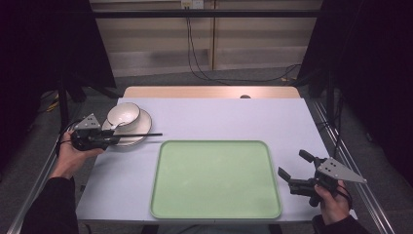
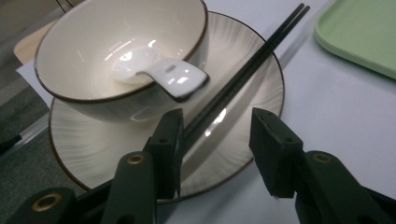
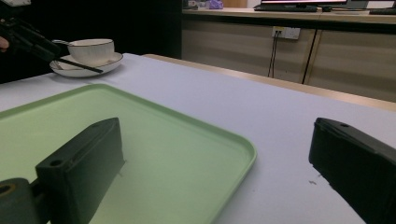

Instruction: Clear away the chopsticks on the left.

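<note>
Pale lavender covering tops the bench (image 1: 219, 122) in the high view, with a light green tray (image 1: 215, 180) lying flat near the front edge. At the far left a cream bowl (image 1: 123, 114) sits on a ribbed cream plate (image 1: 141, 127), and black chopsticks (image 1: 141, 135) lie across the plate's near side, their tips pointing right past its rim. The left claw (image 1: 104, 140), held in a hand at the bench's left edge, reaches the plate at the chopsticks' near end. The right claw (image 1: 292, 168) hovers at the tray's right edge, well apart from the dishes. In the left gripper view, the chopsticks (image 2: 243, 70) run diagonally over the plate (image 2: 93, 149); their lower end passes between the partly open jaws, against the left jaw, with a gap to the right one. A white spoon (image 2: 159, 72) rests inside the bowl (image 2: 93, 46). In the right gripper view, its jaws stand wide with nothing between, over the tray (image 3: 187, 140) corner; the dishes sit far off.
</note>
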`<state>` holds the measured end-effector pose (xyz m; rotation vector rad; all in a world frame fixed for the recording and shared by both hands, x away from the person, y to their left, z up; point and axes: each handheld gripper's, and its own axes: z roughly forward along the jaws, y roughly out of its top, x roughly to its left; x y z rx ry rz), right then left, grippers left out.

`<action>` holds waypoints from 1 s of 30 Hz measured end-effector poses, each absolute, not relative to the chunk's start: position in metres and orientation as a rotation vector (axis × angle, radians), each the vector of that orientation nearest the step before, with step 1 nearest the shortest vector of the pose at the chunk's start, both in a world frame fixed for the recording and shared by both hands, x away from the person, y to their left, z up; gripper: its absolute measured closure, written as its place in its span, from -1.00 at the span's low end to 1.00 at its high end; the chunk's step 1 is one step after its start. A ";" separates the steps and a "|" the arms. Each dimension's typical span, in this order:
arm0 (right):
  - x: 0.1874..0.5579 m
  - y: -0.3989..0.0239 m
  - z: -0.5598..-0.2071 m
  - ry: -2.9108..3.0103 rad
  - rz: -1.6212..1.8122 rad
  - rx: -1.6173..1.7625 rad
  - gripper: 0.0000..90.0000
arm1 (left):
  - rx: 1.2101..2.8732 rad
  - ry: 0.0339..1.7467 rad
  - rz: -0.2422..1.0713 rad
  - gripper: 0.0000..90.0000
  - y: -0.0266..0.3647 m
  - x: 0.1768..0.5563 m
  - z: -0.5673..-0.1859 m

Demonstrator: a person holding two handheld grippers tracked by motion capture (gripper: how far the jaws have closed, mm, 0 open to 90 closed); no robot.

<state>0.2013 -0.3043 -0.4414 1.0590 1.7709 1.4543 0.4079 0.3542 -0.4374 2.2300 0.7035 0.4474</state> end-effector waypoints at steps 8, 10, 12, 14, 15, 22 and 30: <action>0.202 -0.304 -0.442 1.779 1.456 1.050 -0.94 | 2.270 0.666 0.465 0.39 0.348 0.417 -0.440; 0.202 -0.304 -0.442 1.781 1.456 1.047 -0.94 | 2.278 0.659 0.447 0.40 0.347 0.418 -0.441; 0.202 -0.304 -0.442 1.782 1.456 1.045 -0.94 | 2.287 0.659 0.451 0.42 0.344 0.419 -0.444; 0.202 -0.304 -0.442 1.782 1.456 1.046 -0.94 | 2.295 0.646 0.443 0.44 0.344 0.420 -0.445; 0.202 -0.304 -0.442 1.782 1.456 1.047 -0.94 | 2.286 0.647 0.451 0.44 0.344 0.420 -0.445; 0.202 -0.304 -0.442 1.788 1.460 1.051 -0.94 | 2.315 0.618 0.453 0.48 0.340 0.421 -0.444; 0.202 -0.303 -0.442 1.788 1.461 1.048 -0.94 | 2.328 0.568 0.439 0.56 0.336 0.423 -0.448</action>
